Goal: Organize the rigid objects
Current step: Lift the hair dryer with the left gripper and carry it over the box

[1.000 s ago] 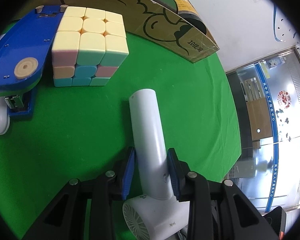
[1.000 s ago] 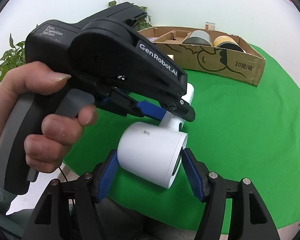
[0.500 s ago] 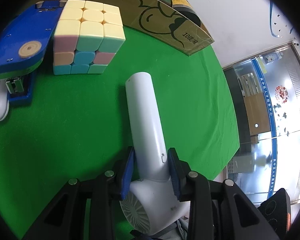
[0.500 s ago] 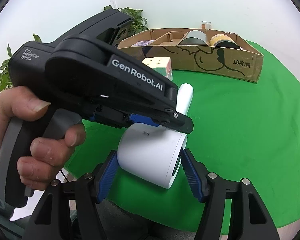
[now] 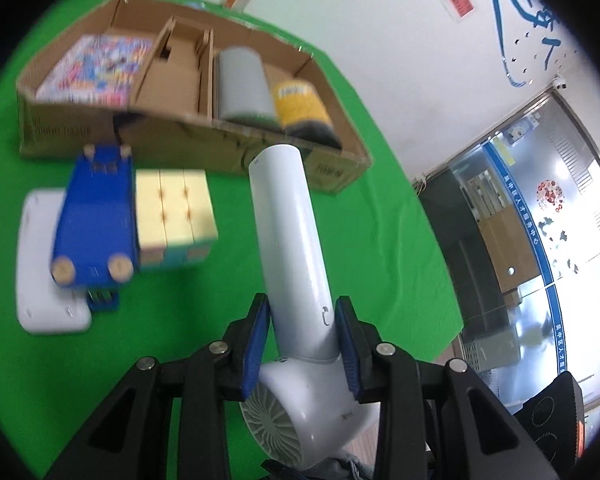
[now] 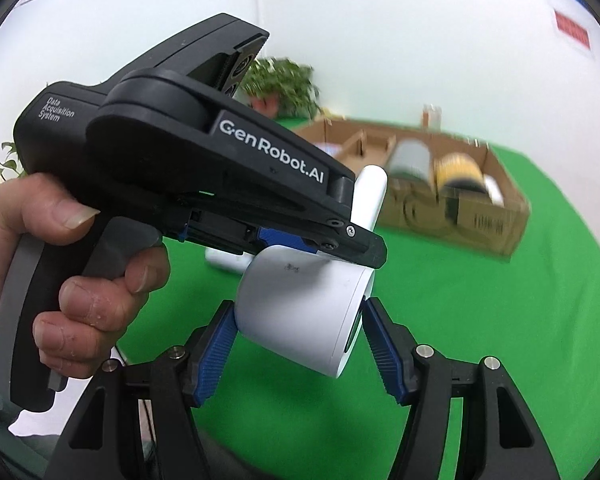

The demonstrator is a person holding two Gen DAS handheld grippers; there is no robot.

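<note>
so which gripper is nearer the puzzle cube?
Left. The left gripper clamps the hair dryer's handle, beside the puzzle cube. The right gripper grips the dryer's barrel, on the side away from it.

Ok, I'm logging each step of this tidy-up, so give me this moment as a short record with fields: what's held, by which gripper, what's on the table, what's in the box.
held item: white hair dryer
left gripper: shut on the dryer's handle
right gripper: shut on the dryer's barrel
table: green cloth
on the cloth: pastel puzzle cube, blue stapler, flat white device
cardboard box: colourful booklet, grey cylinder, yellow-labelled can
box middle compartment: looks empty
</note>
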